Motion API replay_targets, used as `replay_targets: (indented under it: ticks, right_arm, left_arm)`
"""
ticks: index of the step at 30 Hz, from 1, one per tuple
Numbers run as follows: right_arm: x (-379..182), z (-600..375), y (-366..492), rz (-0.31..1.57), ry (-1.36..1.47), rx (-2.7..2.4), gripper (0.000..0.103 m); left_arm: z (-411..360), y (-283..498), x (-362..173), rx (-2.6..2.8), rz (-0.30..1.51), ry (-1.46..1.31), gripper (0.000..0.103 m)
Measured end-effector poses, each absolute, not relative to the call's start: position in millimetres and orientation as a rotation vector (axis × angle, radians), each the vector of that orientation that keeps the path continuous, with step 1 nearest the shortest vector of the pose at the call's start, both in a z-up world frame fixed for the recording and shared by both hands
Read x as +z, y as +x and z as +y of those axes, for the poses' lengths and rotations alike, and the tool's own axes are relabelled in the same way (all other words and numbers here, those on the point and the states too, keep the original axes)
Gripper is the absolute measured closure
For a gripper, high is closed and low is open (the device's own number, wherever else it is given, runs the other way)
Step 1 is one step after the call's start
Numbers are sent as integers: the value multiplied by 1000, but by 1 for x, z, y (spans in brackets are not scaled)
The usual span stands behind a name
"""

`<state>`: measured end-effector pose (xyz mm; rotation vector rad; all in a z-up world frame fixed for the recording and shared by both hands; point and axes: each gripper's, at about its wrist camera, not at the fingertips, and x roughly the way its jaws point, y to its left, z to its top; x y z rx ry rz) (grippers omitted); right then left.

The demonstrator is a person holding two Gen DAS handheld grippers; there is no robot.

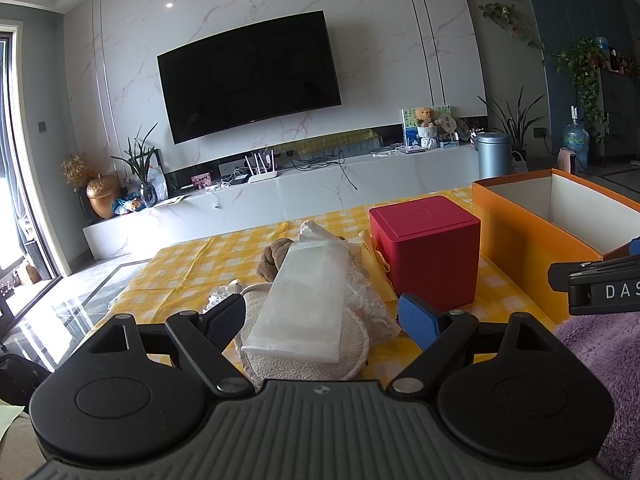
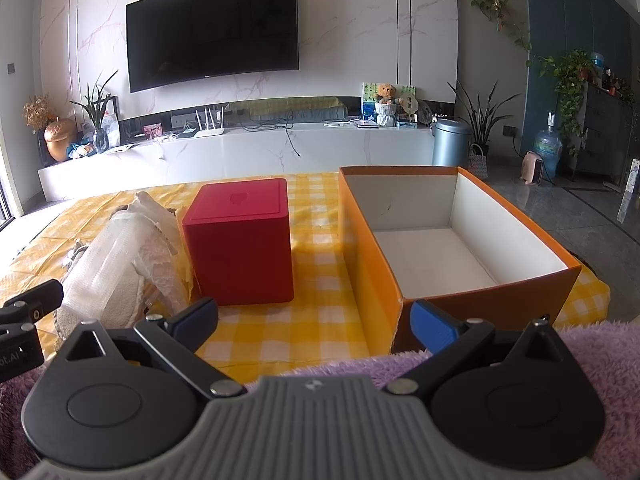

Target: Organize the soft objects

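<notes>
left gripper [image 1: 322,318], jaws spread wide and empty, poised over a pile of soft items; right gripper [image 2: 314,322], jaws likewise apart and holding nothing, above the near edge of a purple fleece blanket [image 2: 592,360]. nearest in the pile, a flat white foam sheet [image 1: 304,304] lies on a round loofah pad [image 1: 308,360]; both look light and compressible, and a pinch across the sheet's narrow near end seems the likeliest hold, though its smooth film may slip. behind it, thin crinkled plastic wrap [image 1: 364,300] and a brown plush toy [image 1: 276,258], mostly covered, so its shape is hard to make out. to the right stands a rigid red box [image 2: 240,240] with its lid on, then the open orange box [image 2: 376,248], white inside and with nothing in it, presumably the destination. all rest on a yellow checked tablecloth [image 2: 280,336]. the blanket is cut off at the frame edges; its full extent cannot be judged.
</notes>
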<state>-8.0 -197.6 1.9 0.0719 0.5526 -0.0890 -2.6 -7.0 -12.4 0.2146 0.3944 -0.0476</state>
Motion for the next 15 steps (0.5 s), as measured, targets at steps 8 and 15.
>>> replay_targets:
  ticks: [8,15]
  right_arm:
    - [4,-191,-4,573,66,-2,12]
    - [3,-172,19,658,65,192,42]
  left_arm:
    - [4,12,-3,-111,470,148,31]
    - [27,41,1,-180,638,95,57]
